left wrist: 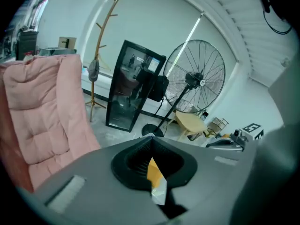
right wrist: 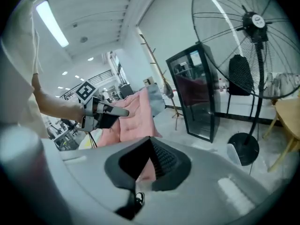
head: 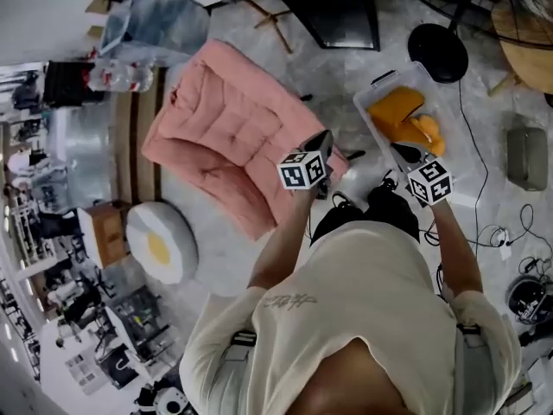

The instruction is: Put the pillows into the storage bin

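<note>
A big pink quilted cushion (head: 229,132) lies on the floor, and its near corner is right beside my left gripper (head: 321,141). It fills the left of the left gripper view (left wrist: 37,111). A clear storage bin (head: 370,102) to the right holds an orange pillow (head: 402,115). My right gripper (head: 404,152) hovers at the bin's near edge. A round fried-egg pillow (head: 160,242) rests on the floor at lower left. The left gripper (left wrist: 150,138) and the right gripper (right wrist: 149,139) both have their jaws together with nothing between them. The right gripper view shows the left gripper (right wrist: 105,111) in front of the pink cushion (right wrist: 133,116).
A standing fan (left wrist: 194,78) with its black base (head: 438,52) stands behind the bin, next to a black glass-door cabinet (left wrist: 133,90). A wooden coat stand (left wrist: 101,46) and a round wooden table (head: 527,41) are nearby. Cables (head: 501,232) trail on the floor at right.
</note>
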`<act>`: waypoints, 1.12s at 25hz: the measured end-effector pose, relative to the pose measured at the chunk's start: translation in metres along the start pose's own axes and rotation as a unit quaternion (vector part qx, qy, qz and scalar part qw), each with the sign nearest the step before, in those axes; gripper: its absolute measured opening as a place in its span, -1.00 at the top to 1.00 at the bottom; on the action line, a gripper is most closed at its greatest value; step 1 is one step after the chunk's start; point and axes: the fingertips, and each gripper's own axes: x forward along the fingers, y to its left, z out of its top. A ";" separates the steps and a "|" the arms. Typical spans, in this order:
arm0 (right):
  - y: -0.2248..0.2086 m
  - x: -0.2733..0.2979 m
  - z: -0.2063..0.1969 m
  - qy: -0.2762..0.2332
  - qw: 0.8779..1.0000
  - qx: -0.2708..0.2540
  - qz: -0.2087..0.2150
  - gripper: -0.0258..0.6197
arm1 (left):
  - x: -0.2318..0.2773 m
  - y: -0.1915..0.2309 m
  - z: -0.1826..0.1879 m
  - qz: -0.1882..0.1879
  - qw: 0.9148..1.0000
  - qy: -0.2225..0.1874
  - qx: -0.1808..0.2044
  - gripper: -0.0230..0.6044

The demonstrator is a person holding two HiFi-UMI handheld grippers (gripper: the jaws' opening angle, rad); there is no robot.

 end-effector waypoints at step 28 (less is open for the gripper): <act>0.256 0.104 0.175 -0.108 0.965 -0.167 0.171 0.92 | -0.261 0.115 0.043 0.144 0.968 -0.195 0.068 0.87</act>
